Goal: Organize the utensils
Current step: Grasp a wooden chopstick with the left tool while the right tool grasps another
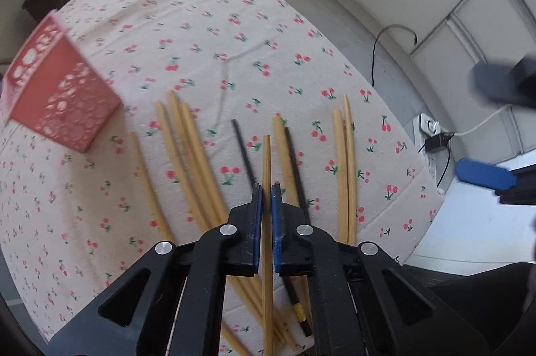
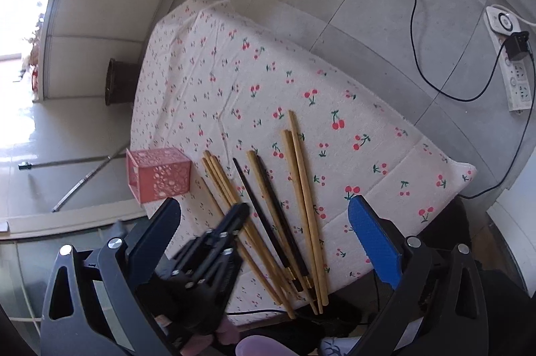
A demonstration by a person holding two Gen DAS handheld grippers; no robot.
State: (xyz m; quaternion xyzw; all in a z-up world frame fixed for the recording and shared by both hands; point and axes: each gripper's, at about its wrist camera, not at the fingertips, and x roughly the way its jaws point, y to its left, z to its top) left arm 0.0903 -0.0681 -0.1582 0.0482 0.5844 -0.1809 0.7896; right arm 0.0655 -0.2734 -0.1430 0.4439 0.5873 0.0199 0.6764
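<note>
Grey floor tiles and pale wall panels surround a small tabletop (image 2: 214, 81) draped in a cream cloth printed with red cherries. Across its near half lie loose chopsticks, fanned out with their tips pointing away from the person: a cluster of bamboo chopsticks (image 1: 187, 155) nearest a pink perforated basket (image 1: 63, 98), two black chopsticks (image 2: 268, 208) with gold bands near their thick ends in the middle, and another pair of bamboo chopsticks (image 2: 303, 198) on the far side from the basket. The basket stands upright on the cloth at the edge of the tabletop, just beside the chopstick tips but apart from them.

From above, the left claw (image 1: 267, 188) is clenched on a single bamboo chopstick (image 1: 266, 161), its blue pads pressed to either side of the stick, which runs straight between them; whether it has left the cloth cannot be told. In the right wrist view the left claw (image 2: 239, 210) appears blurred over the bamboo cluster. The right claw (image 2: 268, 218) hangs over the near edge of the tabletop, its fingers spread wide with nothing between them. On the floor beyond, a white power strip (image 2: 509, 61) carries a black plug and cable.
</note>
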